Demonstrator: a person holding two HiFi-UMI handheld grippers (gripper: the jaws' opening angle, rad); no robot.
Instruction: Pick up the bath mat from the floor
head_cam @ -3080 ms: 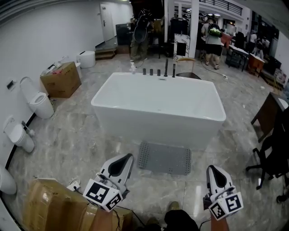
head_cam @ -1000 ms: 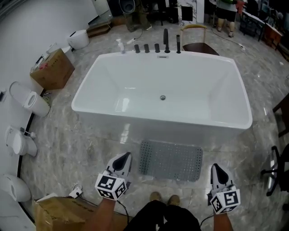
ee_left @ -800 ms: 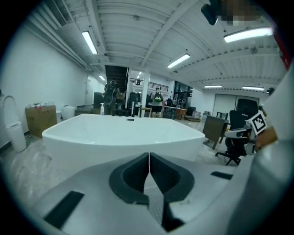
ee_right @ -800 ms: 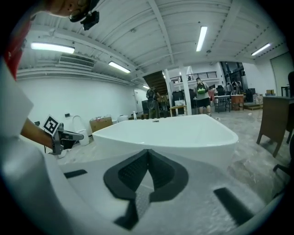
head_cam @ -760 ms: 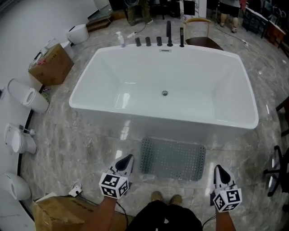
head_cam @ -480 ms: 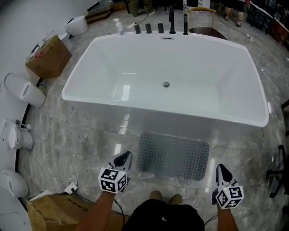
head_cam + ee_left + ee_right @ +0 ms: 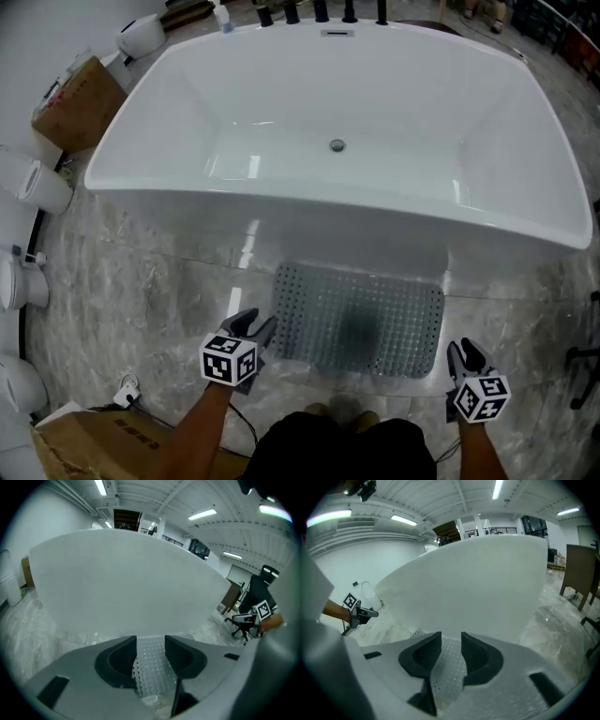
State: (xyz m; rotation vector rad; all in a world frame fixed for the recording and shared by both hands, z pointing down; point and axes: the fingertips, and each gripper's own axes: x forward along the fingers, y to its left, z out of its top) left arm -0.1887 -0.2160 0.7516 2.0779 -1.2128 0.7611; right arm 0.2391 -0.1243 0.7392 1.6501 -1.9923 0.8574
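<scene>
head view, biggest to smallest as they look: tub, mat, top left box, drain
1. tub
2. mat
3. box, though it sits farther off at the picture's edge, so it may only look smaller than the mat
4. drain

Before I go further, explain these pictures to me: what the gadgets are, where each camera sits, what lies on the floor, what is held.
No robot: a person holds a left gripper and a right gripper, one per hand. The top-down picture comes from a camera on the person's head; the other two from a camera on each gripper. A grey bath mat lies flat on the marble floor beside a white bathtub. Both pairs of fingers have just been opening; the mat shows through each gap, but nothing is held.
</scene>
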